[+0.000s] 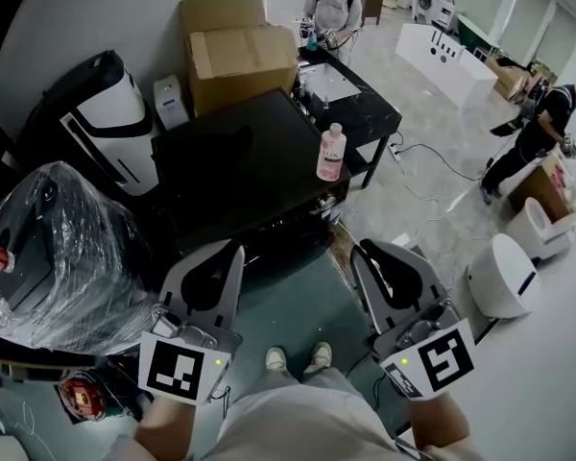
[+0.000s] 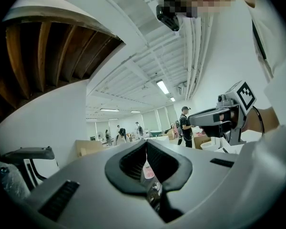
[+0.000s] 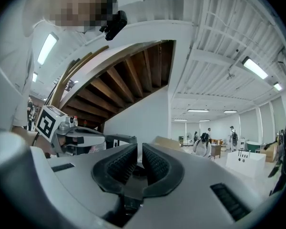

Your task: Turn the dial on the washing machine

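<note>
Head view: left claw (image 1: 238, 249) and right claw (image 1: 361, 251) side by side low in frame, both aimed toward 12 o'clock, each on a hand. Shoes (image 1: 298, 358) on the floor between them. Dark bench (image 1: 230, 176) just ahead at 12 o'clock, with a pink bottle (image 1: 331, 153) upright near its 3 o'clock edge. Cardboard boxes (image 1: 240, 56) beyond it. Plastic-wrapped bulk (image 1: 58, 257) at 9 o'clock. Cannot tell which item is the washing machine; dial not made out.

Left gripper view: left claw closed to a hairline slit, gripping nothing; bottle seen far off through the slit. Right claw at 3 o'clock.

Right gripper view: right claw almost closed, only a thin gap between ribbed pads (image 3: 119, 165), nothing held. Left claw at 9 o'clock.
</note>
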Available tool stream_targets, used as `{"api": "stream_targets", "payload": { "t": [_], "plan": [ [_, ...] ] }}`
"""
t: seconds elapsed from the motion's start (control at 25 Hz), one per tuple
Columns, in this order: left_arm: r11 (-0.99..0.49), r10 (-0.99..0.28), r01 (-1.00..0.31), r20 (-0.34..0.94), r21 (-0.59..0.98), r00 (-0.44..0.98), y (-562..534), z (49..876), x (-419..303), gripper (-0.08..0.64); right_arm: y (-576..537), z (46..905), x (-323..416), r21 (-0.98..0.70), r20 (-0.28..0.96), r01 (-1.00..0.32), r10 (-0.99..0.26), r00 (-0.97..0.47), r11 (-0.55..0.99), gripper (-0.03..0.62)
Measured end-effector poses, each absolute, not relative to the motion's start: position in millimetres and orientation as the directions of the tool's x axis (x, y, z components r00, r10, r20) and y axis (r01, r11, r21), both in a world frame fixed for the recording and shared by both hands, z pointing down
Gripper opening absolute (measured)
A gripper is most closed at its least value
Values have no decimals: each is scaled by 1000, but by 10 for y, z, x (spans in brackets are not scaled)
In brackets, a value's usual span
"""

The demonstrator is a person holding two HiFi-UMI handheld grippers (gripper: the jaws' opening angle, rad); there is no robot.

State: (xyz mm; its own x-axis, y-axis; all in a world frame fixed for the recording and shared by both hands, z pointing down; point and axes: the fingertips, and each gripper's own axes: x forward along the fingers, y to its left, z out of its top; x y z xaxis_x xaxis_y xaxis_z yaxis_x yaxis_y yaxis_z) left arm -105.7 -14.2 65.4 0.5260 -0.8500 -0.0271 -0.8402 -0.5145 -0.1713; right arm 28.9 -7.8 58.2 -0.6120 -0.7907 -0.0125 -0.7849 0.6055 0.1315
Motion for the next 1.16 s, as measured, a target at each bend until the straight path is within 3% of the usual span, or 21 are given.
{"api": "stream_targets", "payload": {
  "t": [1.16],
  "plan": [
    [-569,-821,-808,37,-153,570,-96,855,-820,20,-129,720,446,92,26,-776,-781,-624,624,41]
  ]
}}
